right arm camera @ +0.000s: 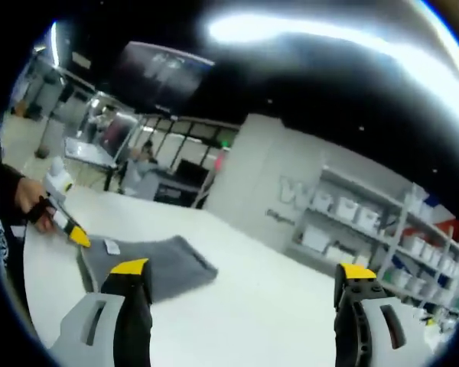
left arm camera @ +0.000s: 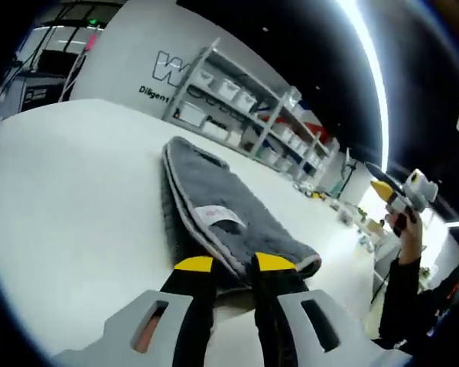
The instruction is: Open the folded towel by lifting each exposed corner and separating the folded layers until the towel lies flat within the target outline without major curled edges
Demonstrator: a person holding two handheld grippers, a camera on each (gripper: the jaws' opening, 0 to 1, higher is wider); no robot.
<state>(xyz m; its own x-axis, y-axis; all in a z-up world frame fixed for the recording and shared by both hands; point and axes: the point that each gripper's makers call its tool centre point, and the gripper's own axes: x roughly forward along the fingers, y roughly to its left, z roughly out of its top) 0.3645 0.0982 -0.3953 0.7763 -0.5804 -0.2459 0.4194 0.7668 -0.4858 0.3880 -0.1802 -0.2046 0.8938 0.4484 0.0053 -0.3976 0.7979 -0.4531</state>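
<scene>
Towel [left arm camera: 226,218]: folded, grey, on the white bench [left arm camera: 69,191]; label faces up.
Left claw [left arm camera: 234,264]: I see its tips nearly closed at the near towel edge; grasp uncertain.
Right claw [right arm camera: 243,269]: spread wide, raised, empty.
Progress: unfolding not yet done; I judge all layers remain.

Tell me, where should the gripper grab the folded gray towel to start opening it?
Probably the top layer's corner at the near end of the gray towel, right in front of the left gripper. The layers show as stacked edges there, beside the white label, so one jaw could slide under just the top layer, coming in low from the near side. The right gripper hangs open above the table.
</scene>
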